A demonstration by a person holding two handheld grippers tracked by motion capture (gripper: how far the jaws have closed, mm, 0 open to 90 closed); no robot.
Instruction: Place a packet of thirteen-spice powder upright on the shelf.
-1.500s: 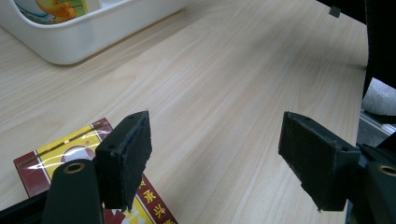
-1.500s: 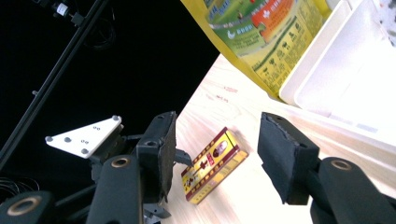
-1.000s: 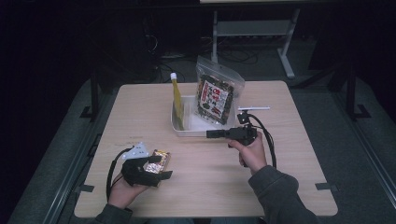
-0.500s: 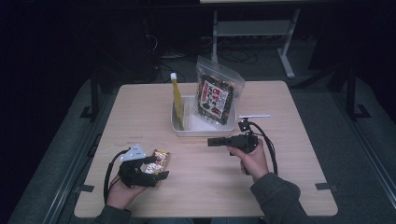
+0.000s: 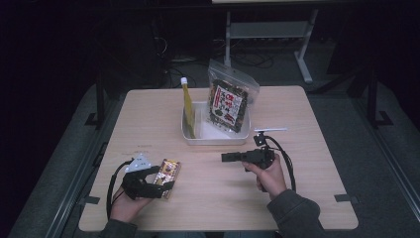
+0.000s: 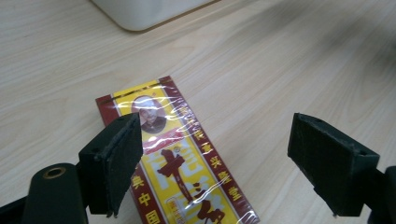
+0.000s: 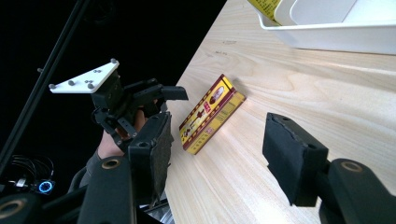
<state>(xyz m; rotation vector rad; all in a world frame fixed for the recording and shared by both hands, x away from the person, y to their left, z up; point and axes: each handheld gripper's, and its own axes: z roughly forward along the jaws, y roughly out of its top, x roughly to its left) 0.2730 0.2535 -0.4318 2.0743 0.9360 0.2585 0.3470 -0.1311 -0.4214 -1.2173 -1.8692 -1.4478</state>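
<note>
A flat yellow-and-red box (image 5: 168,171) (image 6: 182,163) (image 7: 212,114) lies on the wooden table near its front left. My left gripper (image 5: 157,182) (image 6: 224,154) hovers over it, open. The box lies between the jaws, close to the left jaw, and no pad presses on it. My right gripper (image 5: 228,157) (image 7: 222,154) is held level at mid-table, pointing left toward the box, open with nothing between its jaws. In the right gripper view the left gripper (image 7: 140,100) stands just behind the box.
A white tray (image 5: 213,139) (image 7: 327,35) (image 6: 144,9) stands at the table's middle back. It holds an upright yellow bottle (image 5: 188,106) and a clear snack bag (image 5: 229,101). Beyond the table's left edge the floor is dark.
My right gripper has drawn back from the tray toward the person and sunk a little. The left gripper and the box have stayed about where they were.
</note>
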